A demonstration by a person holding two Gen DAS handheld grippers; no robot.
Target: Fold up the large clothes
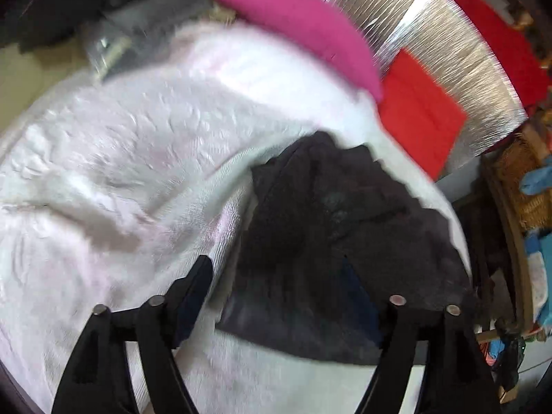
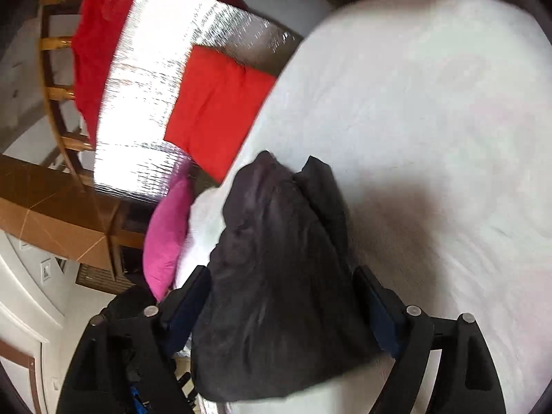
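A dark grey-black garment (image 1: 331,238) lies bunched on a white bedcover (image 1: 120,158). In the left wrist view my left gripper (image 1: 286,286) hangs over its near edge with jaws wide apart; the cloth covers the right finger's tip, and the left finger (image 1: 193,293) lies on the white cover. In the right wrist view the garment (image 2: 276,276) rises in a heap between my right gripper's (image 2: 283,289) spread fingers. Its folds lie against both pads, but the jaws stand wide and do not pinch it.
A pink pillow (image 1: 303,24) and a red cushion (image 1: 417,110) lie at the bed's far edge by a silver foil sheet (image 1: 448,45). A wooden rail (image 2: 51,69) and red cloth (image 2: 93,45) stand beyond. Cluttered shelves (image 1: 524,207) are at the right.
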